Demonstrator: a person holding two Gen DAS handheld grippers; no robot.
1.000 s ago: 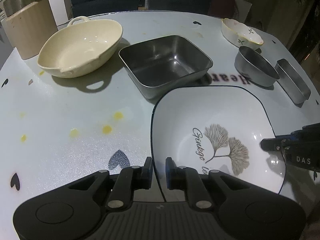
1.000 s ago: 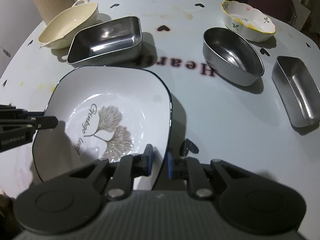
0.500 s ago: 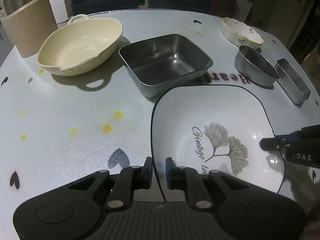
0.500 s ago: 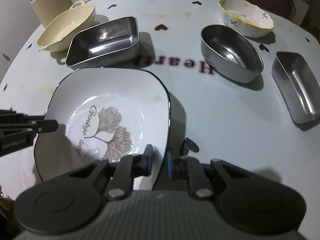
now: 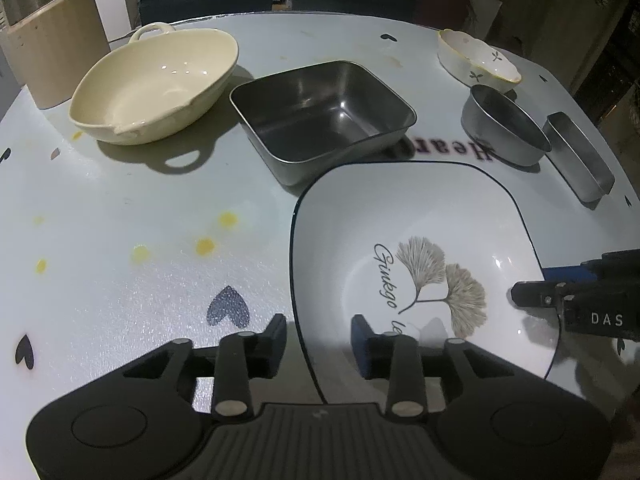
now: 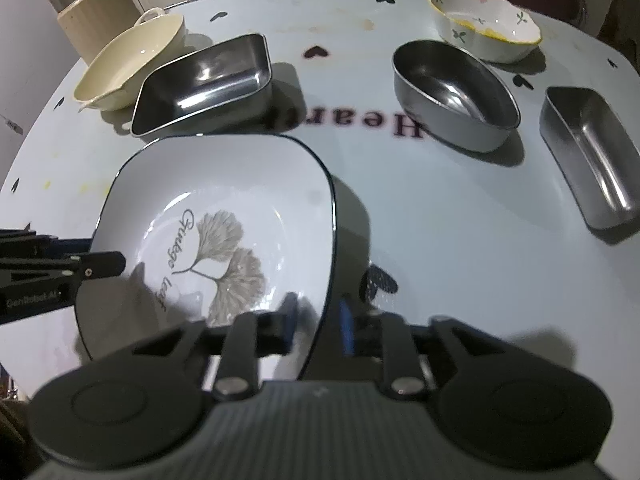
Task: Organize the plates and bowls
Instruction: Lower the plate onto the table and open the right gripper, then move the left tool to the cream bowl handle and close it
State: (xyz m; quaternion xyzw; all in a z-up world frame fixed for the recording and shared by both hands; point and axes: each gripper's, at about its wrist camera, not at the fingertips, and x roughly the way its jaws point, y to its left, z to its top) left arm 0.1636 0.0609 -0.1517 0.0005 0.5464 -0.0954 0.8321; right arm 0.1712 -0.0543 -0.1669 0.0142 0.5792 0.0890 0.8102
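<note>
In my left wrist view, my left gripper (image 5: 318, 334) has just been opening its jaws; they stand partly apart with the near rim of the white plate (image 5: 420, 220) between them, and the pads do not press on it. The plate, with a dark edge line and a ginkgo print, sits on the pale table (image 5: 120, 220). Beyond it stands the square steel tray (image 5: 320, 116), very near the plate's far rim. The cream dish (image 5: 154, 84) is to the left of the tray. At the far right I see the steel oval bowl (image 5: 504, 128), the narrow steel tray (image 5: 580, 156) and the flowered bowl (image 5: 476, 60).

In my right wrist view, my right gripper (image 6: 318, 320) has also just been opening. The plate's opposite rim runs between its jaws, with a gap at each pad. The left gripper's finger lies over the plate's left edge.
</note>
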